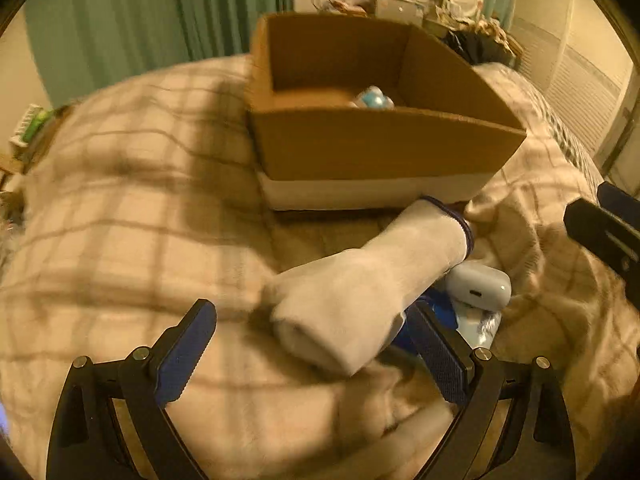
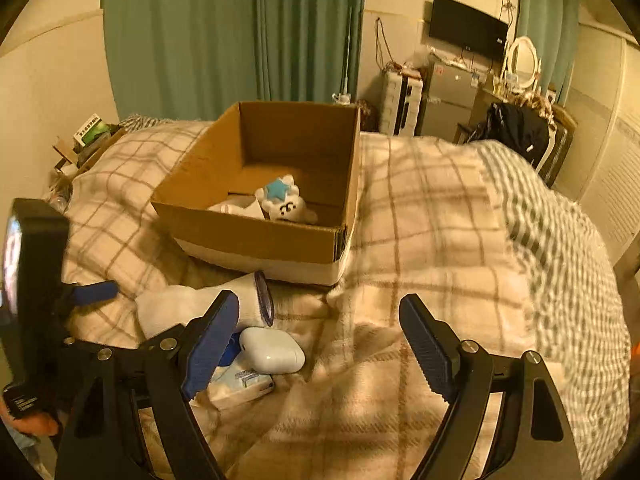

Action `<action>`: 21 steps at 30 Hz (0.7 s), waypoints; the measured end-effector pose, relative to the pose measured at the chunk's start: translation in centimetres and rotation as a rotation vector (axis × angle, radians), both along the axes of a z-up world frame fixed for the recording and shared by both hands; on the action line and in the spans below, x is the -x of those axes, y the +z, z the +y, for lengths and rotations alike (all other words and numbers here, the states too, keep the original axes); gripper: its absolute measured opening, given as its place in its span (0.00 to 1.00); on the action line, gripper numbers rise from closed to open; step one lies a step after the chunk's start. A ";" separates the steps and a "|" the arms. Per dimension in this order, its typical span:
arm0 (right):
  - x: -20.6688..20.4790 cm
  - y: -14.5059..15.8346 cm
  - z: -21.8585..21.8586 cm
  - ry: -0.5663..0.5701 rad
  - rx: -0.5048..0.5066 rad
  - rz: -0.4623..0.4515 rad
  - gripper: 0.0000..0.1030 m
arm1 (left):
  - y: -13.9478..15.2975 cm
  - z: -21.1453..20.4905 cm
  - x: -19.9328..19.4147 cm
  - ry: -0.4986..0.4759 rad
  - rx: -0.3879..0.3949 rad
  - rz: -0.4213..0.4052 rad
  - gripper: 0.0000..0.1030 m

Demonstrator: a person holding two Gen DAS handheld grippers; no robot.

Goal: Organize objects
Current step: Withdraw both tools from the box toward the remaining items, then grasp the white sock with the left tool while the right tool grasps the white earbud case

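A white rolled sock (image 1: 368, 280) with a dark cuff lies on the plaid blanket, in front of an open cardboard box (image 1: 380, 148). My left gripper (image 1: 312, 344) is open, its fingers on either side of the sock's near end. A white earbud case (image 1: 478, 284) and a tissue pack (image 2: 240, 386) lie beside the sock. In the right wrist view the sock (image 2: 192, 308), the case (image 2: 272, 350) and the box (image 2: 260, 236) show; a white plush toy (image 2: 284, 204) with a blue star lies inside the box. My right gripper (image 2: 320, 340) is open and empty over the blanket.
The plaid blanket (image 2: 420, 220) covers a bed. A striped pillow (image 2: 552, 240) lies at the right. Green curtains, a wall TV (image 2: 468, 28), a small fridge and cluttered furniture stand beyond the bed. A box of items (image 2: 86, 136) sits at the far left.
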State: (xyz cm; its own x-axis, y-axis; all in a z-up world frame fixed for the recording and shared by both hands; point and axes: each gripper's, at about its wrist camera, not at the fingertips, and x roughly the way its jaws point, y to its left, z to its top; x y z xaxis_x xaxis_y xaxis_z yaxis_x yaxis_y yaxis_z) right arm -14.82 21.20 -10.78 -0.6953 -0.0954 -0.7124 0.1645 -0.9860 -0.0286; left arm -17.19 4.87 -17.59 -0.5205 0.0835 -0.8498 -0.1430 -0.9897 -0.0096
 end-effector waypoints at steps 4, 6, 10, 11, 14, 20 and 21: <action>0.6 -1.5 -0.2 0.007 -0.005 -0.039 0.80 | -1.4 1.1 0.6 -0.050 -0.011 -0.003 0.63; 0.8 -2.1 -0.3 0.007 -0.006 -0.055 0.80 | -1.2 0.7 0.2 -0.046 -0.034 0.018 0.47; 0.8 -2.5 -0.5 0.004 -0.018 -0.065 0.80 | 0.3 -0.7 -1.2 -0.006 -0.076 0.054 0.42; 0.8 -2.5 -0.5 0.004 -0.022 -0.063 0.80 | 0.8 -1.2 -1.8 0.002 -0.087 0.067 0.41; 0.7 -2.4 -1.2 0.016 -0.048 -0.060 0.80 | 2.5 -2.0 -3.6 0.030 -0.070 0.115 0.41; 2.2 -4.4 -3.9 0.120 -0.055 -0.158 0.69 | 3.9 -3.5 -4.7 0.077 -0.021 0.157 0.41; 2.7 -5.2 -4.4 0.130 -0.067 -0.187 0.65 | 3.8 -3.8 -4.3 0.083 -0.029 0.150 0.41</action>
